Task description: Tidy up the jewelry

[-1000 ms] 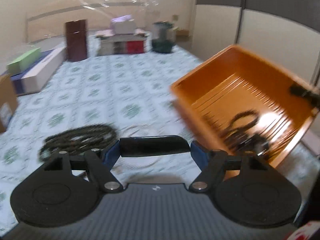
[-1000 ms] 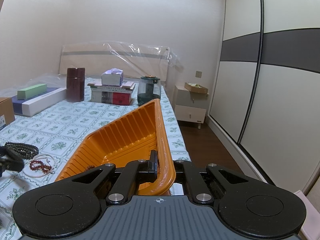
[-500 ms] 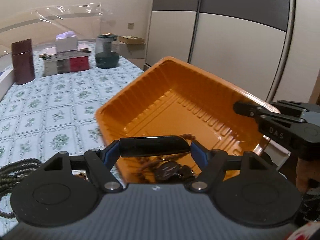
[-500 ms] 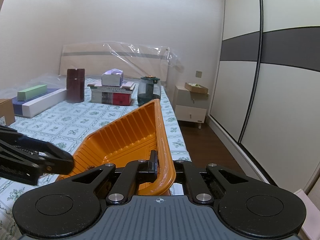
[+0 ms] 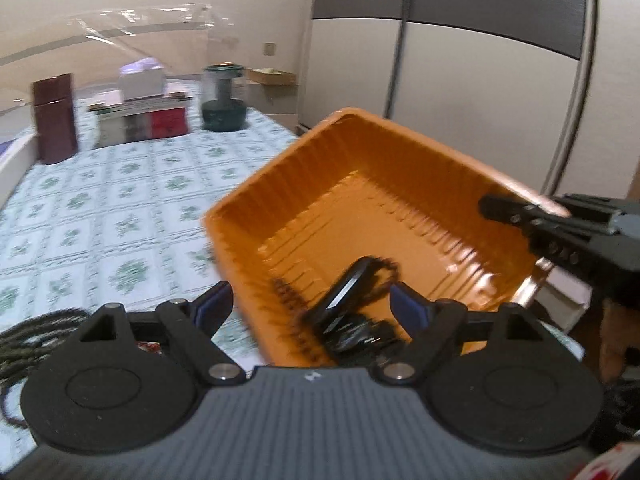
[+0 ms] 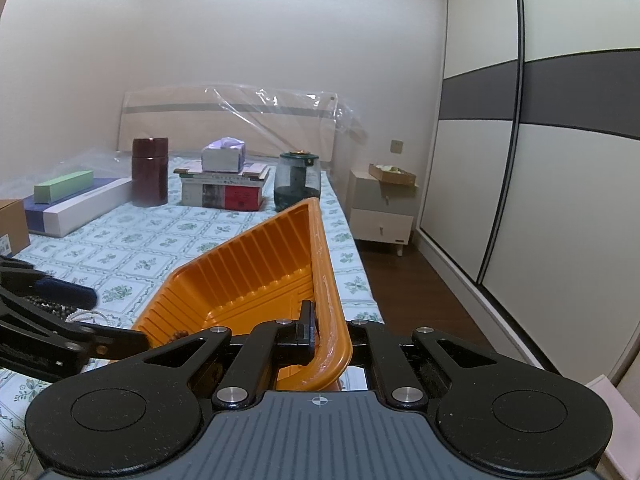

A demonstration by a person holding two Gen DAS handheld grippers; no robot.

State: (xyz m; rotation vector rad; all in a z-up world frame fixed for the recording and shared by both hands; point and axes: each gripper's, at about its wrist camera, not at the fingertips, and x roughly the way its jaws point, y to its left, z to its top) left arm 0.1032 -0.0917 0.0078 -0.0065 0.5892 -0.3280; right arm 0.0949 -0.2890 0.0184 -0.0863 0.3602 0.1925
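Left gripper (image 5: 310,304) jaws now spread wide, empty — half a second ago clenched; the watch (image 5: 344,312) lies in the tray's (image 5: 360,148) near corner among beads. Right gripper (image 6: 316,330) clamped on tray rim, tilted over the bed's right edge. Necklaces (image 5: 28,336) remain.

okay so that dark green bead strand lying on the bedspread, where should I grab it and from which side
Pinch the bunched loops of the green bead strand from above, jaws across the cords. It lies flat and limp on the bedspread, so a side approach would only push it.
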